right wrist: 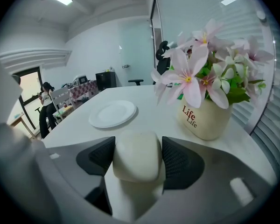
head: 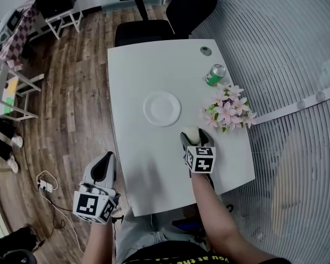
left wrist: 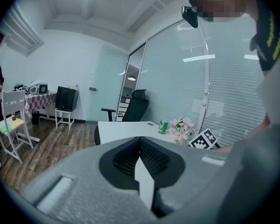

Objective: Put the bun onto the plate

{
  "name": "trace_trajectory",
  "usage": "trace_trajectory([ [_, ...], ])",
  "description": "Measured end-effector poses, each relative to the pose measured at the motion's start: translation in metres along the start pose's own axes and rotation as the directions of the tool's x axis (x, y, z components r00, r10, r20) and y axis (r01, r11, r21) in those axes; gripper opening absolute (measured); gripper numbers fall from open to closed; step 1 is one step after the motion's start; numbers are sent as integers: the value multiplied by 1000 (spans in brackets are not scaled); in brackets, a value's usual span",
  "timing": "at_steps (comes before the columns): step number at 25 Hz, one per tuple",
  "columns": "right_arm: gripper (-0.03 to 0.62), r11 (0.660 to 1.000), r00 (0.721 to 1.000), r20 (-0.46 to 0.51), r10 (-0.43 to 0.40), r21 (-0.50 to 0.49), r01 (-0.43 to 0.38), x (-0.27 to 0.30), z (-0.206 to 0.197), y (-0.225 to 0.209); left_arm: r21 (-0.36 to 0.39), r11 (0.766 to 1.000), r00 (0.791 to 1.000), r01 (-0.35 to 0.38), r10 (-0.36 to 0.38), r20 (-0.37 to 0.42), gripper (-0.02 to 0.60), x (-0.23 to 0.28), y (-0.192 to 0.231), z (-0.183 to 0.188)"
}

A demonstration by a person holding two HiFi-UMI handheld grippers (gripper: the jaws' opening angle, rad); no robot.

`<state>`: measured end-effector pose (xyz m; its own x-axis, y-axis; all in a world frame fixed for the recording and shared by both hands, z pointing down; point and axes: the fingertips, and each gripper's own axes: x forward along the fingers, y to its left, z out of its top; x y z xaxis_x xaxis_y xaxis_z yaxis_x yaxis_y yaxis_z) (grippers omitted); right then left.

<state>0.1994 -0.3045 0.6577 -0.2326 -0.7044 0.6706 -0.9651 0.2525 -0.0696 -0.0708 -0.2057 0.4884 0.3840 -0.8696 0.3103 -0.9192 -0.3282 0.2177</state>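
A pale, rounded bun [right wrist: 136,155] sits between the dark pads of my right gripper [right wrist: 137,158], and both pads press on its sides. From the head view the bun [head: 190,133] shows just ahead of that gripper [head: 191,138], low over the white table [head: 137,76] near its right front. The empty white plate [head: 162,108] lies left of and beyond the bun, also seen as the plate [right wrist: 113,113] in the right gripper view. My left gripper [head: 103,161] hangs off the table's front-left edge, its jaws together with nothing in them [left wrist: 140,146].
A cream pot of pink flowers [head: 226,111] stands close to the right of the bun, the same pot [right wrist: 205,118] looming in the right gripper view. A green can [head: 214,75] is behind it. A black office chair [head: 165,21] stands at the far end; a blind-covered glass wall runs along the right.
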Motion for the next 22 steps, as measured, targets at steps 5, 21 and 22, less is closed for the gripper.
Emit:
trace_trajectory([
  [5, 322, 1000, 1000, 12, 17, 5, -17, -8, 4, 1, 4, 1000, 1000, 7, -7, 8, 3, 0, -3, 4],
  [21, 322, 994, 995, 45, 91, -63, -88, -23, 35, 27, 11, 1000, 999, 2, -3, 43, 3, -14, -3, 19],
  [22, 322, 994, 994, 48, 95, -67, -91, -23, 38, 30, 11, 1000, 999, -2, 1, 46, 3, -15, -2, 19],
])
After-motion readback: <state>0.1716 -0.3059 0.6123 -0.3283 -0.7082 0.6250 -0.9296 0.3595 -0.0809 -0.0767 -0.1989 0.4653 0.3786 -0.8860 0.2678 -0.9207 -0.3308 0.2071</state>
